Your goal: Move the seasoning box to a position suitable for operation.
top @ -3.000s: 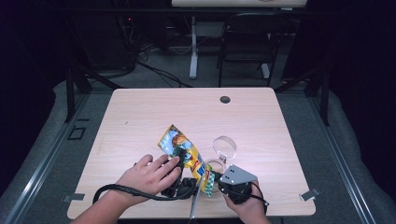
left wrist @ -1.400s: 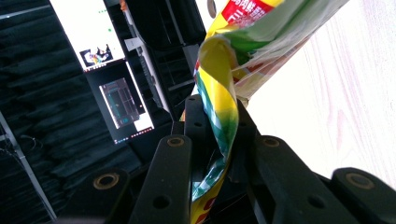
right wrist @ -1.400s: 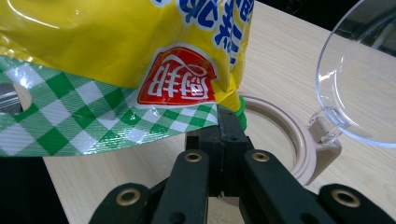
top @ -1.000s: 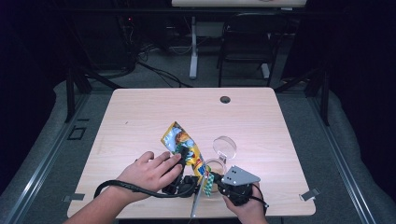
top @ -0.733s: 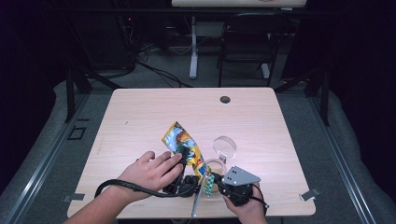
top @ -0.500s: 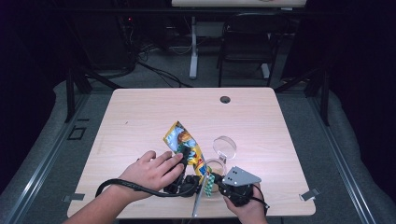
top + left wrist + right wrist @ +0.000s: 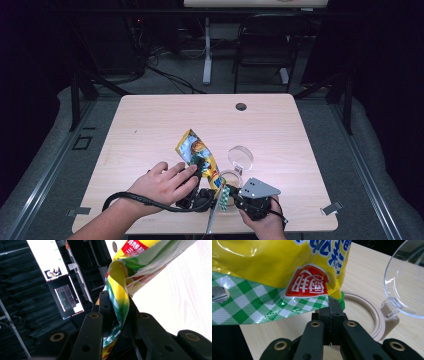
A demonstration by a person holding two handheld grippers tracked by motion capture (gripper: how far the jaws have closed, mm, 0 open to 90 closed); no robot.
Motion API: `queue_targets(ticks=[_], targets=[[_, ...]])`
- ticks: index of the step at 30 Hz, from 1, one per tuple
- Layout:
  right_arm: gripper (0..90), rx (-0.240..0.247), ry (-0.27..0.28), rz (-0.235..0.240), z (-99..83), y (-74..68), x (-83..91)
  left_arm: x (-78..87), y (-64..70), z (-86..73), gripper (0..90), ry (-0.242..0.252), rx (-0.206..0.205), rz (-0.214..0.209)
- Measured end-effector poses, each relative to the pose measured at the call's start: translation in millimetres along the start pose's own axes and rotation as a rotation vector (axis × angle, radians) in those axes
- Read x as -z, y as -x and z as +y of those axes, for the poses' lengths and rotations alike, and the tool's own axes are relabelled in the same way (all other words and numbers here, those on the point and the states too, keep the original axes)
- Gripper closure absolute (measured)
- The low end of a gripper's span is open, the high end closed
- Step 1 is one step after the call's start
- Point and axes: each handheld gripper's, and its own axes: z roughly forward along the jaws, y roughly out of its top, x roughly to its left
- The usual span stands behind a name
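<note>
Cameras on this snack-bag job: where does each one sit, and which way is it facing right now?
High view: fixed above the person's side, looking forward and down on the table; both forearms enter from below, left hand and right gripper at the snack bag.
Left gripper view: rides the left gripper, looking along its jaws, shut on the bag's twisted edge, toward dark monitors.
Right gripper view: rides the right gripper, looking along jaws shut on the bag's checked corner, with a beige container and its clear lid behind.
Shared: all show the bag.
</note>
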Motion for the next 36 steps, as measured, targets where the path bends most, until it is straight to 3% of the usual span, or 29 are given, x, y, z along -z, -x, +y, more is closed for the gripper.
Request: queue_targets(ticks=[3, 7, 17, 22, 23, 31, 36], targets=[[90.0, 0.0, 0.002, -0.004, 0.2, 0.4, 0.9, 0.3, 1.3, 0.8, 82.5, 0.0, 0.012, 0.003], [90.0, -0.009, 0.004, -0.003, 0.3, 2.7, 0.9, 1.8, 0.1, 3.0, 82.5, -0.003, -0.019, 0.022], [90.0, -0.005, 0.001, 0.012, 0.7, 1.4, -4.6, 1.9, 0.9, 4.0, 82.4, -0.02, -0.04, 0.015], [90.0, -0.011, -0.008, 0.012, 0.2, 3.0, -4.1, 2.2, 2.6, 5.3, 82.5, -0.016, -0.02, 0.009], [90.0, -0.011, -0.009, 0.011, 0.1, 3.1, -4.0, 2.6, 1.0, 6.0, 82.5, -0.016, -0.039, 0.017], [90.0, -0.003, -0.015, 0.012, 0.4, 2.2, -4.3, 2.2, 0.7, 6.6, 82.6, -0.015, -0.019, -0.006], [90.0, -0.013, -0.007, 0.011, 0.3, 2.4, -3.9, 2.3, -2.6, 7.9, 82.6, -0.011, -0.031, 0.004]])
